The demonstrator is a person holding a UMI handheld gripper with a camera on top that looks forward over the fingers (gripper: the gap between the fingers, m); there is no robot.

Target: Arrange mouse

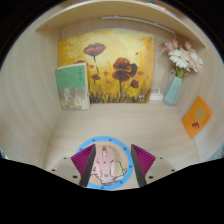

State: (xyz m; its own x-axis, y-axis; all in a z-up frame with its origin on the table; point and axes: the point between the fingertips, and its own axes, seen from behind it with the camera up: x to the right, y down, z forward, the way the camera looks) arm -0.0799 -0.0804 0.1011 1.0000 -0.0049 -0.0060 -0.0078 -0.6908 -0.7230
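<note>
I had the bench (110,125) stretching away ahead of the tool (108,166), a pale wooden surface closed in by walls of the same wood at both sides. Far beyond the fingers, a large painting of red poppies (105,65) on a yellow ground leaned against the back wall. Left of it stood a green book (72,84), upright. Off to the right, beyond the fingers, a pale blue vase (174,90) held pink and white flowers (182,55), and nearer on that side lay an orange card (197,114). A small white object (155,95) sat beside the vase; I could not make out what it was.

The mouse (107,164) sat between the magenta pads (84,158), rounded and light-coloured with pinkish and pale blue patches, ringed in blue. The tool was closed around it, both pads against its sides, so I read it as gripping the mouse.
</note>
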